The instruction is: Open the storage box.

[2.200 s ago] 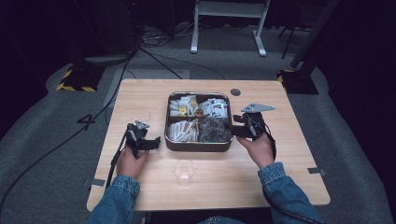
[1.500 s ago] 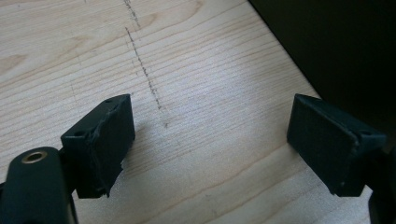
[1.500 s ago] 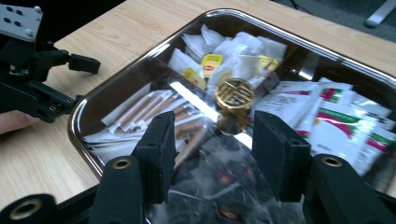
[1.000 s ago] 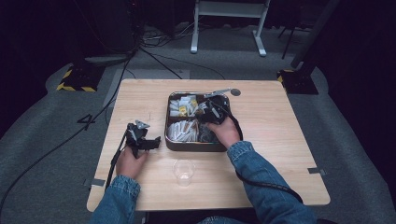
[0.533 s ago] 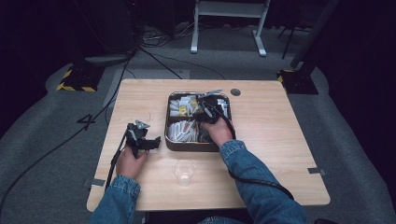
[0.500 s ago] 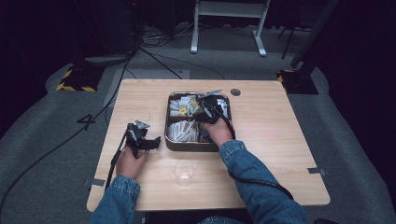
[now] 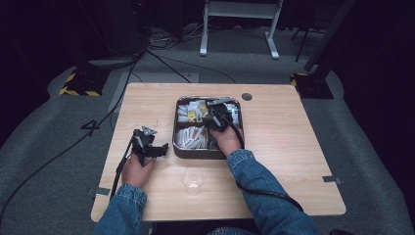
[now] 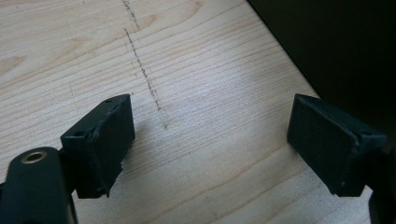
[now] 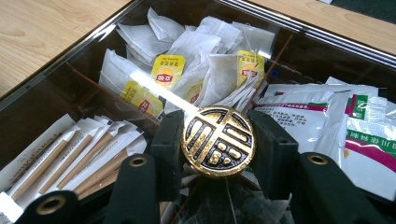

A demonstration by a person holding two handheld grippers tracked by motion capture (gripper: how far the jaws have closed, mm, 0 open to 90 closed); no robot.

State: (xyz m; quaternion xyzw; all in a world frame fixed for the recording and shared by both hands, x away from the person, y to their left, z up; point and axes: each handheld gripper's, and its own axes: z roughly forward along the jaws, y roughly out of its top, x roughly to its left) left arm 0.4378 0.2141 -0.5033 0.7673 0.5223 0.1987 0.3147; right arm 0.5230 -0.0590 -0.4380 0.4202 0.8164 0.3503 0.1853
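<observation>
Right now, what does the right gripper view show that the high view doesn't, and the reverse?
Right gripper view: the gold knob on the glass lid, pinched by the right hand-held gripper, whose jaws have just been closing. High view: a clear cup and the left hand-held gripper. Both: the box of tea bags.

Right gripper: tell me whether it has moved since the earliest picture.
Yes. The right gripper went from the table right of the tin box leftward to over the box's middle; its jaws have just been closing around the gold knob on the glass lid.
</observation>
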